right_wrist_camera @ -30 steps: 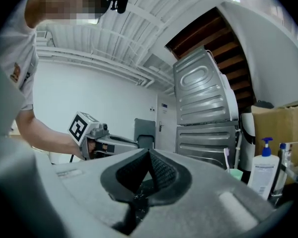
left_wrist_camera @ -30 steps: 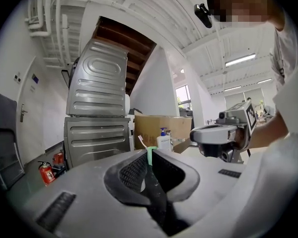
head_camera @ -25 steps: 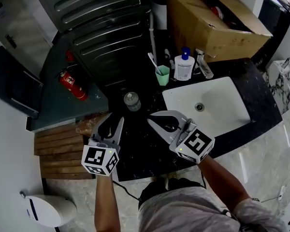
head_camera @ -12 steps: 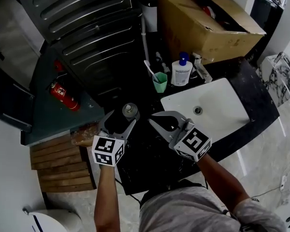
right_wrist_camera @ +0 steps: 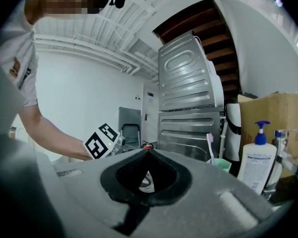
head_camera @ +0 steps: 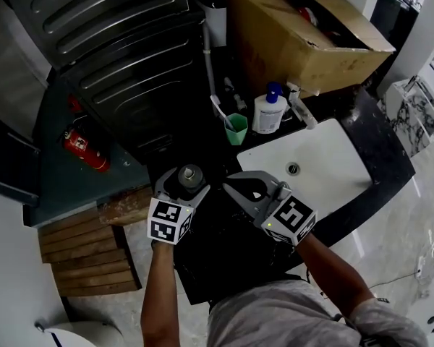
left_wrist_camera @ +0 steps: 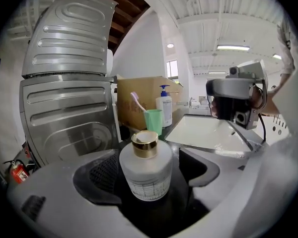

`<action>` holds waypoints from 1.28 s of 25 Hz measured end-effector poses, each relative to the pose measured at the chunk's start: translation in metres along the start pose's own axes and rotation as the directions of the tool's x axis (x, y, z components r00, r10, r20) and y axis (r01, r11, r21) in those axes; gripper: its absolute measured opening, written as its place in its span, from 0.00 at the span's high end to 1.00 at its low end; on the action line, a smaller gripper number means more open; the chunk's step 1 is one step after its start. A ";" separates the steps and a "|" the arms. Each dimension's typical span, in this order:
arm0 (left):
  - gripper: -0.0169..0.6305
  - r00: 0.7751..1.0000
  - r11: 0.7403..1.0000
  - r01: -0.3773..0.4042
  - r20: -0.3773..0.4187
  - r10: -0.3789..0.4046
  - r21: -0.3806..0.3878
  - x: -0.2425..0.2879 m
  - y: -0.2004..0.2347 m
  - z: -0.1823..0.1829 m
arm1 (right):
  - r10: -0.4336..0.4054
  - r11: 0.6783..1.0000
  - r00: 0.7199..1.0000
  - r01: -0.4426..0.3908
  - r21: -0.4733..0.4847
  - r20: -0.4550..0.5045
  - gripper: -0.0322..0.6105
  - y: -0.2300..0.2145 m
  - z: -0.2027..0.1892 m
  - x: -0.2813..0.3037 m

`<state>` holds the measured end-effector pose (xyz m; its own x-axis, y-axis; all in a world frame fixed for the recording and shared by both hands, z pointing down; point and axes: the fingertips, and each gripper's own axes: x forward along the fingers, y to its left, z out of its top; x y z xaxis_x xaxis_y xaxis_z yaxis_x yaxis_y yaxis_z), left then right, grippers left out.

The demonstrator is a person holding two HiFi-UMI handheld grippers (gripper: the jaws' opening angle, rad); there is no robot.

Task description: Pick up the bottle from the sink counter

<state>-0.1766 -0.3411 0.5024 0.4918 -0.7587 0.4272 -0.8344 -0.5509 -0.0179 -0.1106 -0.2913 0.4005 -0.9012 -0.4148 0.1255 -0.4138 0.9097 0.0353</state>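
A frosted white bottle [head_camera: 190, 176] with a gold cap stands upright on the black sink counter [head_camera: 224, 246], left of the basin. My left gripper [head_camera: 185, 184] straddles it. In the left gripper view the bottle [left_wrist_camera: 145, 175] sits between the two jaws of the left gripper [left_wrist_camera: 149, 156]. These jaws have just been opening, and a gap shows on each side of the bottle. My right gripper [head_camera: 228, 182] hovers just right of the bottle with its tips together. In its own view the right gripper [right_wrist_camera: 149, 150] holds nothing.
A white sink basin [head_camera: 325, 166] lies to the right, with a faucet [head_camera: 301, 104] behind it. A green cup [head_camera: 236, 129] with a toothbrush and a pump bottle [head_camera: 267, 111] stand at the back. A cardboard box [head_camera: 304, 29] and a grey ribbed appliance [head_camera: 116, 43] lie beyond.
My left gripper has moved forward to the bottle and its jaws have spread, so they now flank the bottle. The right gripper has shifted only slightly and stayed shut.
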 end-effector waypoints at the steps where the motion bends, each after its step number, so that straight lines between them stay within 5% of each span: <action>1: 0.40 1.000 1.000 0.006 -0.013 -0.006 -0.001 0.004 0.001 -0.003 | 0.000 1.000 1.000 0.000 0.001 -0.002 0.95 -0.001 -0.001 0.000; 13: 0.41 0.991 0.997 0.077 -0.111 -0.078 -0.007 0.032 0.001 -0.019 | -0.010 1.000 1.000 0.010 0.016 -0.015 0.95 -0.012 -0.009 0.000; 32: 0.46 0.995 0.999 0.051 -0.087 -0.050 0.012 0.023 -0.004 -0.011 | -0.030 0.999 0.999 0.031 0.027 -0.020 0.95 -0.017 -0.013 0.000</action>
<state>-0.1647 -0.3521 0.5217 0.5092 -0.6969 0.5050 -0.8049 -0.5933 -0.0071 -0.1015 -0.3068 0.4126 -0.8856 -0.4415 0.1439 -0.4446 0.8957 0.0120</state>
